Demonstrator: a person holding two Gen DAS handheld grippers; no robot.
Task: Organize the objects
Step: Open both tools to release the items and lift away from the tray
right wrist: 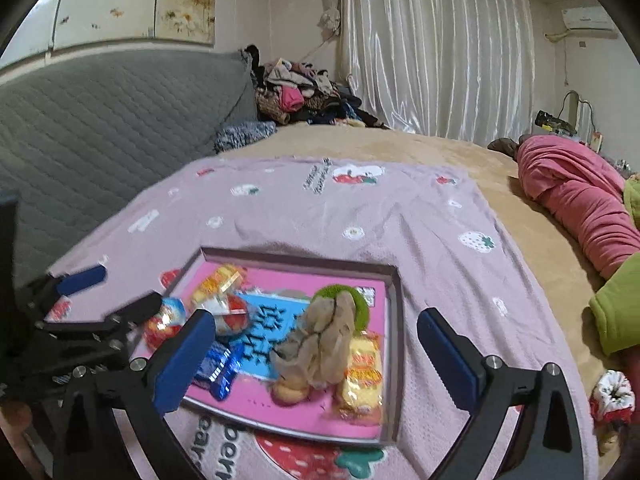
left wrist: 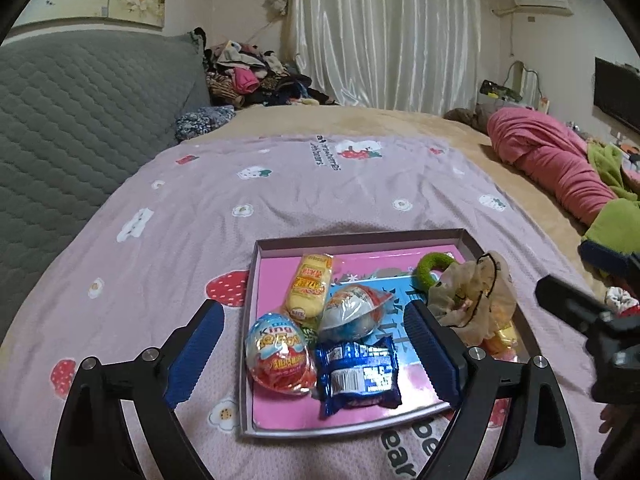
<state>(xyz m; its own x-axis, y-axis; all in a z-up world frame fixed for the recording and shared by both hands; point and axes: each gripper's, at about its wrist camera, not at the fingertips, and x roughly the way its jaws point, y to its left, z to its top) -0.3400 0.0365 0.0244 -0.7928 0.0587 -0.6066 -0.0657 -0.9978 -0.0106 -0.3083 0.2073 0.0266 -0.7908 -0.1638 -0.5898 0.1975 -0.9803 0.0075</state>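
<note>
Both tools hang over the bed here: the left gripper [left wrist: 314, 354] has its blue-padded jaws spread wide with nothing between the pads, and the right gripper [right wrist: 316, 356] is just as wide and empty. Below them the shallow grey-rimmed cardboard tray with a pink floor [left wrist: 360, 240] sits on the lilac strawberry-print blanket [left wrist: 280, 184]. Inside lie a yellow snack packet [left wrist: 308, 286], a red-and-white egg-shaped toy pack [left wrist: 278, 354], a blue foil biscuit wrapper [left wrist: 356, 376], a green scrunchie [right wrist: 340, 294] and a beige gauzy hair tie [right wrist: 320, 344].
</note>
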